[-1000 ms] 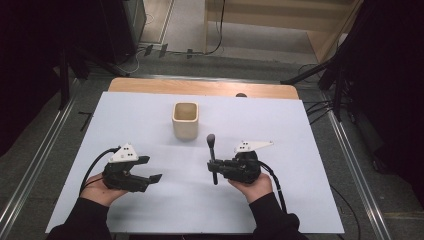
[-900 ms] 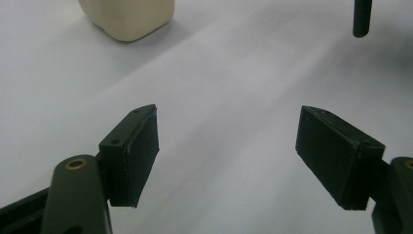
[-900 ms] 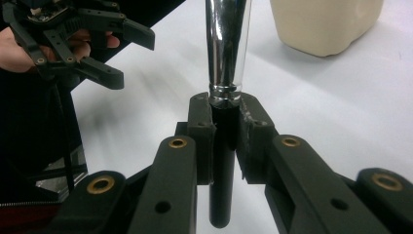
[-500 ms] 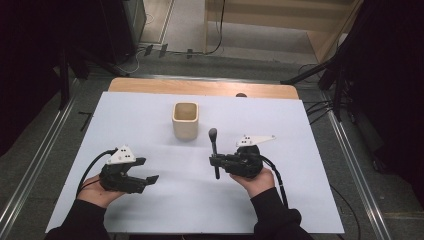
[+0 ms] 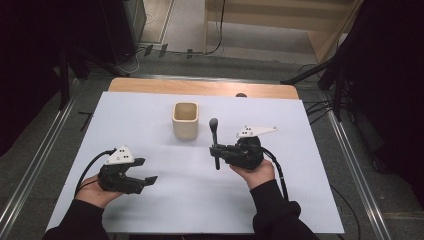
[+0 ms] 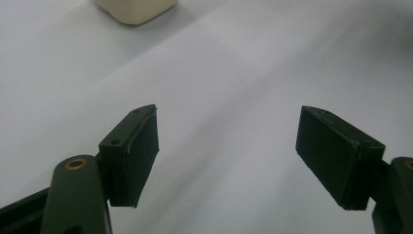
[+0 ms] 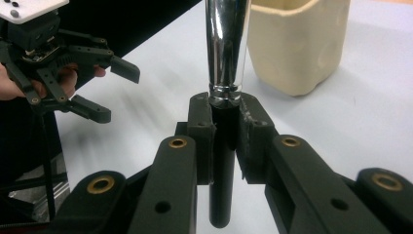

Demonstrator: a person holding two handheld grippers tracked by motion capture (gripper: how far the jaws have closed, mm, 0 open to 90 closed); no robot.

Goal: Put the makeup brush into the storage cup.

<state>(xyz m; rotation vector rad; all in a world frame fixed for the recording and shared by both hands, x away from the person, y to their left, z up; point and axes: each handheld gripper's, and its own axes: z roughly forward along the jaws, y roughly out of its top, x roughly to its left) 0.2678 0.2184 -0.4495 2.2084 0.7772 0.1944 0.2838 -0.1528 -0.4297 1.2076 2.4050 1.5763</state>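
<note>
The counter [image 5: 150,115] was a white sheet with a strip of wood along the far edge, upper middle of the high view. A cream cup [image 5: 185,120] sat a bit above centre, open top, squarish with rounded corners.

The right tongs [image 5: 218,151] were just right of centre in the high view, clamped on a tool [image 5: 215,142] with a black handle and a shiny metal shaft. In that view the tool pointed up the frame, its dark rounded end close to the cup's right side but not touching it. The right gripper view showed it well: both jaws pressed on the black handle [image 7: 223,165] right where it met the chrome part, handle end poking down below the jaws, chrome shaft running up out of the top of the frame. The cup [image 7: 297,44] was at upper right there, behind the shaft.

The left tongs [image 5: 145,172] were at lower left of the high view, held in the person's hand [image 5: 92,192], jaws apart and holding nothing, pointing toward the right of the frame. The left gripper view showed the two black pads [image 6: 134,156] wide apart over bare white counter, with the bottom of the cup [image 6: 134,9] at the top left edge. The left tongs [image 7: 114,90] also showed at upper left in the right gripper view, spread open.

Whether the tool's end was a scoop or a brush, couldn't tell.
</note>
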